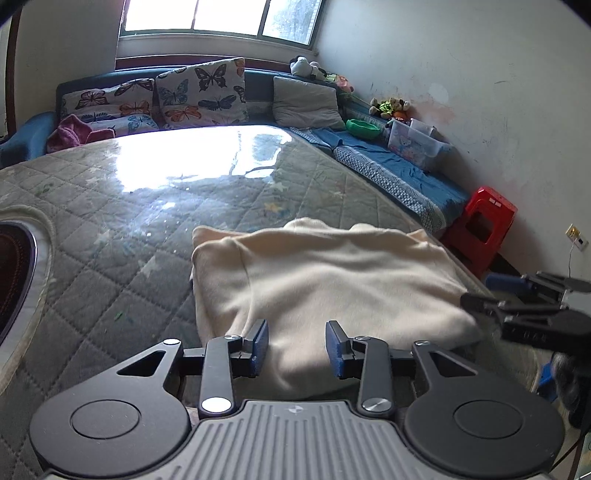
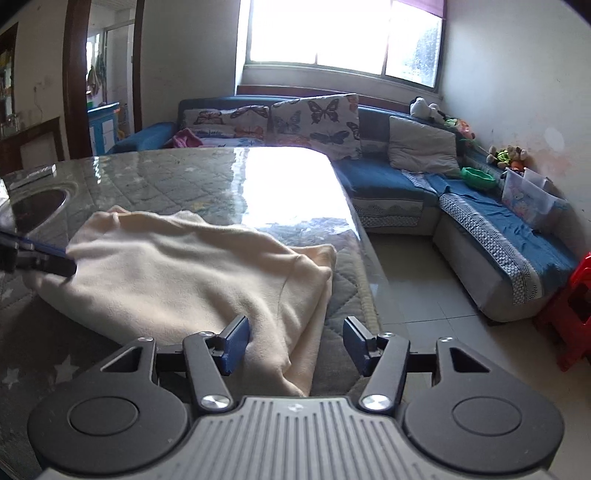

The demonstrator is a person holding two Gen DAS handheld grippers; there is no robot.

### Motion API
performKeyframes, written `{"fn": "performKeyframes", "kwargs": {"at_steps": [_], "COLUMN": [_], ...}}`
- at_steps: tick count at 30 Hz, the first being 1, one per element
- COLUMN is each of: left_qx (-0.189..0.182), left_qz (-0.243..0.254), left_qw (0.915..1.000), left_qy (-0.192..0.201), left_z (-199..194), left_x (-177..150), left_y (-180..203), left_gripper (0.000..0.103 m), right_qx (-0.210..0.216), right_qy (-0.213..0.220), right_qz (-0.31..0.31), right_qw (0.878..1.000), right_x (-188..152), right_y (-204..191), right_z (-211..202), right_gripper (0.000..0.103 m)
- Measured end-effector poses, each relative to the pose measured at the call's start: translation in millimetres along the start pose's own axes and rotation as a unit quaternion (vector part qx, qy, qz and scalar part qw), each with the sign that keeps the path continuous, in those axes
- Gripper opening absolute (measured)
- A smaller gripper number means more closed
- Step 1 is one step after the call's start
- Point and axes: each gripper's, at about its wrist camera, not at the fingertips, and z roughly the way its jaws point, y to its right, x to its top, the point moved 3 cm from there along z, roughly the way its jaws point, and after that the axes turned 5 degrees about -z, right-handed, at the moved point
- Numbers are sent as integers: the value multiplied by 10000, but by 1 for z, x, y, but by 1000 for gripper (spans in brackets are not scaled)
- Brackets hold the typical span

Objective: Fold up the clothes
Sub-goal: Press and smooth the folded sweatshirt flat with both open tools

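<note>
- The left gripper (image 1: 296, 349) has its blue pads parted over the near edge of the cream garment (image 1: 325, 280); cloth shows between them, but the pads do not press on it and nothing is held.
- The right gripper (image 2: 295, 345) stands wider open at the garment's near right corner. Its left pad lies against the folded edge (touching at most, not pinching), while its right pad hangs clear over the quilted cover (image 2: 340, 295).
- The cream garment lies folded into a rough rectangle on the quilted table (image 1: 110, 229), near the table's front edge and close to its right side.
- Left of the garment, a dark round inset (image 2: 35, 206) sits in the tabletop.
- Beyond the garment, glare from the window (image 2: 332, 33) washes out the far half of the table.
- Behind the table runs a blue sofa (image 2: 480, 236) with butterfly cushions (image 1: 201, 94), a grey pillow (image 1: 306, 101) and soft toys (image 1: 389, 107) (plus a clear plastic bin (image 1: 415, 142)).
- Right of the garment, past the table's edge, stands a red stool (image 1: 480, 229).
</note>
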Motion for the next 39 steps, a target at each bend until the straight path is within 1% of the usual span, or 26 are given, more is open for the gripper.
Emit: {"fn": "performKeyframes", "kwargs": {"at_steps": [4,5,8,10,12,15,18,22,24,27,29,30,31,32,34,36,37,39], "left_qx": [58,49,-137,-270,-264,-227,-207,-225,-212,-212,-214,-211,-203,-178,-117,-37,-24,-32], "left_qz": [89,116,216,287,339,402,497,473,449,414,353,307,253,224,178,154,139,103], "left_qw": [9999,9998,9995,9991,9990,9989,9985,9986,9987,9989,9991,9992,9994,9995,9997,9998,9998,9999], "left_qy": [98,133,191,185,123,67,102,125,107,103,107,118,133,142,156,153,142,128], "left_z": [-4,-5,-8,-6,-1,6,7,5,7,4,0,-3,-5,-8,-12,-16,-17,-21], "left_x": [-2,-2,-2,-4,-7,-12,-16,-17,-18,-17,-16,-15,-14,-14,-14,-14,-14,-15], "left_y": [5,8,20,28,31,32,32,31,30,31,29,27,26,24,22,19,18,16], "left_gripper": [38,38,37,36,35,35,35,35,35,37,38,40,45,46,50,55,56,60], "right_qx": [67,162,447,582,668,666,638,642,687,645,646,655,658,660,661,654,642,611], "right_qy": [301,336,441,431,356,224,222,324,346,237,289,313,326,344,335,317,302,280], "right_qz": [-11,-39,-123,-234,-387,-488,-486,-501,-409,-501,-493,-465,-436,-361,-289,-250,-233,-205], "right_qw": [9995,9993,9980,9971,9964,9963,9965,9962,9962,9964,9963,9963,9963,9966,9968,9970,9972,9975], "right_x": [9,10,14,14,12,4,-1,4,5,-1,-1,0,1,2,3,2,1,-1], "right_y": [-10,-17,-37,-50,-64,-74,-76,-74,-73,-77,-76,-75,-75,-72,-71,-72,-73,-75], "right_z": [-12,-13,-14,-11,-5,2,2,-7,-8,-2,-6,-8,-10,-13,-16,-18,-19,-22], "right_gripper": [58,58,58,58,57,56,56,56,56,57,58,59,62,65,65,71,76,78]}}
